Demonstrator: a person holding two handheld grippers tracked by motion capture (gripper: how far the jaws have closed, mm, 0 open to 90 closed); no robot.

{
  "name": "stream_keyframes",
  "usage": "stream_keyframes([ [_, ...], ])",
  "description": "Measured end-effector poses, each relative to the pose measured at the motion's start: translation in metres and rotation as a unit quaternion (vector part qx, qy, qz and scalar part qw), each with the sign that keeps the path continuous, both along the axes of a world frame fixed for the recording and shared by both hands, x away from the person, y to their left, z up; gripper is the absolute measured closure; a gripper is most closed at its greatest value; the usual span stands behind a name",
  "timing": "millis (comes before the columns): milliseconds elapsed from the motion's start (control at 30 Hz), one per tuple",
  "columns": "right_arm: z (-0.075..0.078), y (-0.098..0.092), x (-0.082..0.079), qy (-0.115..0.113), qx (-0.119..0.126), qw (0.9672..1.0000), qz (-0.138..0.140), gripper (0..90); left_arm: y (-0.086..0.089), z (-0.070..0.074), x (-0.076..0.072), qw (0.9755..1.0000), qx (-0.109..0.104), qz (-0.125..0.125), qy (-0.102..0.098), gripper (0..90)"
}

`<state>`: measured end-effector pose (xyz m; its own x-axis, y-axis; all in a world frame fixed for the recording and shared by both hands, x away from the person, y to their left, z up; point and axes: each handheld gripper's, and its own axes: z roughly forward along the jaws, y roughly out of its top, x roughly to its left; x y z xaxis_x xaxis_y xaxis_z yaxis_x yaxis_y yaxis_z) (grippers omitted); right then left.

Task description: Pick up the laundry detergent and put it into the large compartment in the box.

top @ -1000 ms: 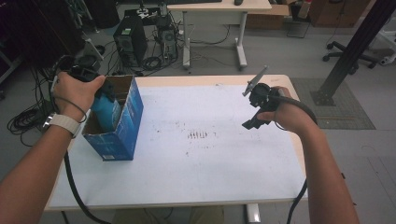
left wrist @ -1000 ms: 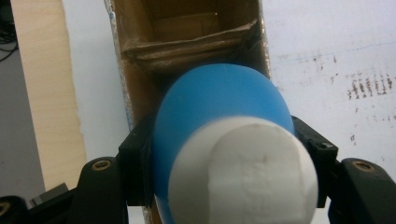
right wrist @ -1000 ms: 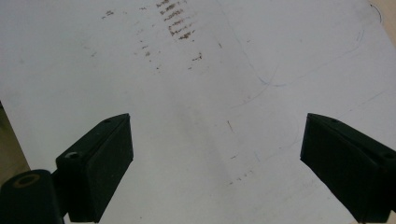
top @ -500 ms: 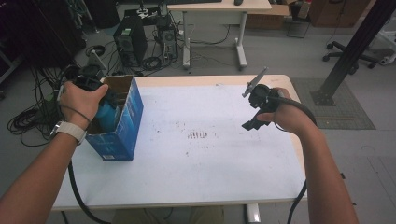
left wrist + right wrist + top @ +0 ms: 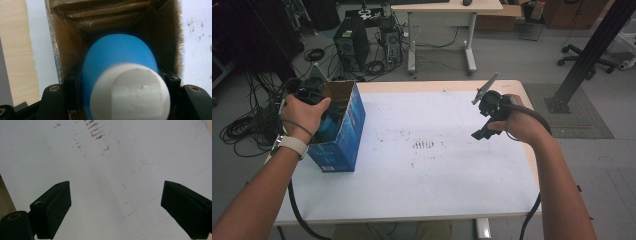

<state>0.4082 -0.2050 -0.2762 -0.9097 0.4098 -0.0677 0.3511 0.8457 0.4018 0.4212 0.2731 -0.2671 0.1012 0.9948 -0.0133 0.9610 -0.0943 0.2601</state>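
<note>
The blue carton (image 5: 339, 132) stands open-topped at the table's (image 5: 437, 200) left edge, and its cardboard walls leave only narrow gaps around the blue bottle (image 5: 120, 62). The left gripper (image 5: 120, 100) is clamped on that bottle just below its white cap (image 5: 130, 92), with the bottle's body already inside the carton. The right gripper (image 5: 484, 117) hovers over bare tabletop near the right edge, jaws wide apart and empty. Compared with a second ago, the left hand (image 5: 304, 115) sits lower in the carton; the right is unmoved.
</note>
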Motion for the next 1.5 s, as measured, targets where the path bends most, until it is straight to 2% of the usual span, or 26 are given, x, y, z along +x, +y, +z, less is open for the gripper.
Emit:
stream_keyframes([
  [367, -0.002, 0.0, 0.001, 0.002, -0.001, 1.0, -0.001, 9.2, 0.001, -0.014, 0.0, 1.0, -0.002, -0.002, 0.002, 37.5],
  [567, -0.002, 0.001, 0.001, 0.002, -0.001, 1.0, 0.0, 9.2, 0.001, -0.015, 0.0, 1.0, -0.001, -0.002, -0.001, 37.4],
  [1033, -0.002, -0.001, -0.001, 0.002, 0.0, 1.0, -0.002, 9.2, 0.002, -0.016, 0.002, 1.0, 0.0, 0.003, 0.008, 37.0],
  [1500, -0.002, 0.0, -0.002, 0.003, -0.002, 1.0, -0.002, 9.2, 0.004, -0.017, 0.003, 0.9999, -0.004, 0.0, 0.012, 31.9],
])
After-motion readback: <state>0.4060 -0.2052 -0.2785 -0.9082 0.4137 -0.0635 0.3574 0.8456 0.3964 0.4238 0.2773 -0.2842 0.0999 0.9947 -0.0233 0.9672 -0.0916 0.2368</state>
